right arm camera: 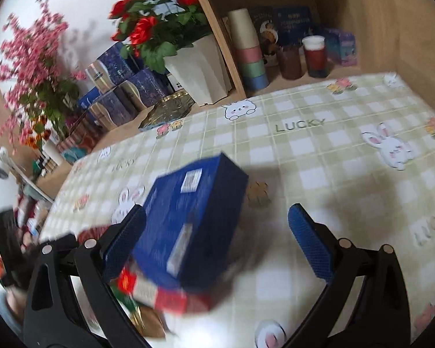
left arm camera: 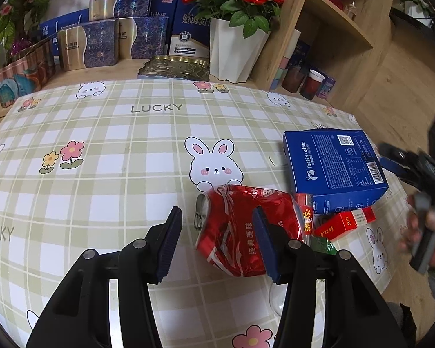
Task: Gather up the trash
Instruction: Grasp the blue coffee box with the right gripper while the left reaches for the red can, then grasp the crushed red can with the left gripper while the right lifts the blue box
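A crushed red cola can (left arm camera: 240, 226) lies on the checked tablecloth (left arm camera: 116, 159). My left gripper (left arm camera: 217, 240) is open; its right finger is over the can and its left finger stands left of it. A blue Luckin coffee box (left arm camera: 333, 165) lies right of the can, with a red cigarette pack (left arm camera: 345, 223) and a red wrapper (left arm camera: 307, 214) beside it. In the right wrist view the blue box (right arm camera: 188, 220) sits between the open fingers of my right gripper (right arm camera: 217, 240), nearer the left finger, above the red pack (right arm camera: 171, 295). That view is blurred.
Blue and gold gift boxes (left arm camera: 101, 40), a white pot of red roses (left arm camera: 235, 49) and a gold tray (left arm camera: 174, 68) line the back of the table. A wooden shelf (left arm camera: 333, 29) with cups and jars stands at the back right. A clear glass (left arm camera: 278, 301) shows under my left gripper.
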The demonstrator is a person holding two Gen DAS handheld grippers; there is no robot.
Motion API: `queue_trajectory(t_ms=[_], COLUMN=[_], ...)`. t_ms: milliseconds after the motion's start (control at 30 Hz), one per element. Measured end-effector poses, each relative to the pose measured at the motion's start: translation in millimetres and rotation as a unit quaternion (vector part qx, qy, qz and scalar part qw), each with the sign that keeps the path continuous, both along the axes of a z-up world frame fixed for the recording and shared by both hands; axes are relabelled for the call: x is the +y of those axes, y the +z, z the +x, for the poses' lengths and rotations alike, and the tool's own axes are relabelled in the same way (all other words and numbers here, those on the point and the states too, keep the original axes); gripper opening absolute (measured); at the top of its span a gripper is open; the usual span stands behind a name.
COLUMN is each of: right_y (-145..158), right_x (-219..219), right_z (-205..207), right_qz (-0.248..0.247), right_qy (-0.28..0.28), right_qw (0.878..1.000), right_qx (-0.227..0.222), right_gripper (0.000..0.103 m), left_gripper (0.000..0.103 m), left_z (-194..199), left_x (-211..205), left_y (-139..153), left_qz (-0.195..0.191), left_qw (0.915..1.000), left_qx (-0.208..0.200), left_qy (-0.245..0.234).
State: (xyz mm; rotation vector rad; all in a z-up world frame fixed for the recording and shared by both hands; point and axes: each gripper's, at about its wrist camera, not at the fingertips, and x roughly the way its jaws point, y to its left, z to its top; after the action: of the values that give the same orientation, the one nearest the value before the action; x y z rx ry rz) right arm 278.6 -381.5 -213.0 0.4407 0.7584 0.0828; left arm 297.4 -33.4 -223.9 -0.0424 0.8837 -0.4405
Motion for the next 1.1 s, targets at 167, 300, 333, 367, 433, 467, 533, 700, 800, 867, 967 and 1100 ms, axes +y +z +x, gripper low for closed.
queue_trajectory(t_ms=[167,300,333,367,433,467,533,700,800,867,967,1100], right_y=[-18,-34,-39,-42,-47,-49,-48,-21,-1,16,36,58], right_x=[-4,-6,-7,-7,-9,-10,-11,-6,0,7,12,16], right_z=[33,42,44,45,48,48,46,35,29,24,14,4], right_qz=[0.026,0.068,0.081,0.088,0.108,0.125,0.148,0.142,0.108,0.074,0.049,0.026], right_qy=[-0.016,-0.014,-0.013,-0.012,-0.011,-0.008,-0.004,-0.007,-0.009,-0.008,-0.004,0.0], right_qw=[0.999,0.996,0.995,0.994,0.992,0.99,0.987,0.99,0.994,0.996,0.995,0.992], right_qx=[0.035,0.058,0.061,0.064,0.066,0.064,0.057,0.007,-0.025,-0.051,-0.088,-0.123], right_gripper=[0.089,0.086,0.085,0.083,0.078,0.068,0.056,0.045,0.043,0.042,0.042,0.042], left_gripper=[0.049,0.049,0.049,0.049,0.049,0.049,0.049,0.049,0.049,0.049,0.044,0.039], left_z=[2,4,4,5,5,5,6,8,10,12,13,17], left_x=[0,-2,-3,-4,-5,-5,-5,-4,-4,-3,-2,-2], left_y=[0,-3,-3,-5,-6,-7,-9,-12,-15,-17,-20,-24], left_qz=[0.005,0.005,0.005,0.006,0.005,0.004,0.002,-0.003,-0.008,-0.014,-0.018,-0.022], left_qw=[1.0,1.0,1.0,1.0,0.9999,0.9999,0.9999,0.9998,0.9995,0.9993,0.9989,0.9984], left_qx=[0.0,0.003,0.003,0.005,0.008,0.01,0.015,0.022,0.029,0.035,0.043,0.051], left_qy=[-0.002,-0.004,-0.005,-0.006,-0.006,-0.006,-0.005,-0.001,0.002,0.005,0.004,0.007])
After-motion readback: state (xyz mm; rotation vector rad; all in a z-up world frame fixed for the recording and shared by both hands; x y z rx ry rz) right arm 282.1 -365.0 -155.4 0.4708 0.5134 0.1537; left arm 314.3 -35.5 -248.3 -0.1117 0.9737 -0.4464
